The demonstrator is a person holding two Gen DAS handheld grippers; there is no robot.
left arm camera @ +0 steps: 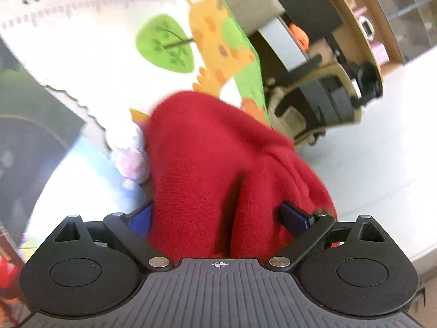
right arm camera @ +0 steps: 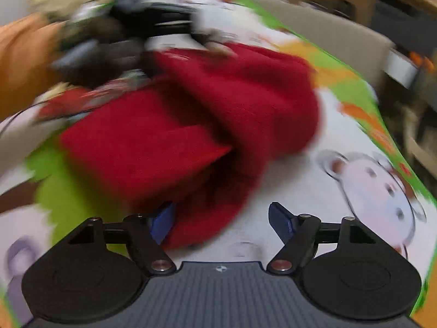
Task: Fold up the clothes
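Note:
A red fleece garment (left arm camera: 207, 158) lies bunched on a children's play mat (left arm camera: 82, 41) printed with a giraffe, a tree and a ruler. My left gripper (left arm camera: 215, 207) is open, its blue pads (left arm camera: 139, 218) wide apart, and the red cloth fills the gap between them. In the blurred right wrist view the same garment (right arm camera: 191, 125) is spread over the mat (right arm camera: 314, 186). My right gripper (right arm camera: 221, 206) is open too; a lower flap of the cloth lies against its left finger, while the right finger stands over bare mat.
A beige and black device (left arm camera: 314, 104) sits just past the mat's green edge, on a pale floor (left arm camera: 382, 150). A small white and pink object (left arm camera: 131, 161) lies left of the garment. An orange sleeve (right arm camera: 19, 63) and blurred dark gear (right arm camera: 114, 41) are beyond the cloth.

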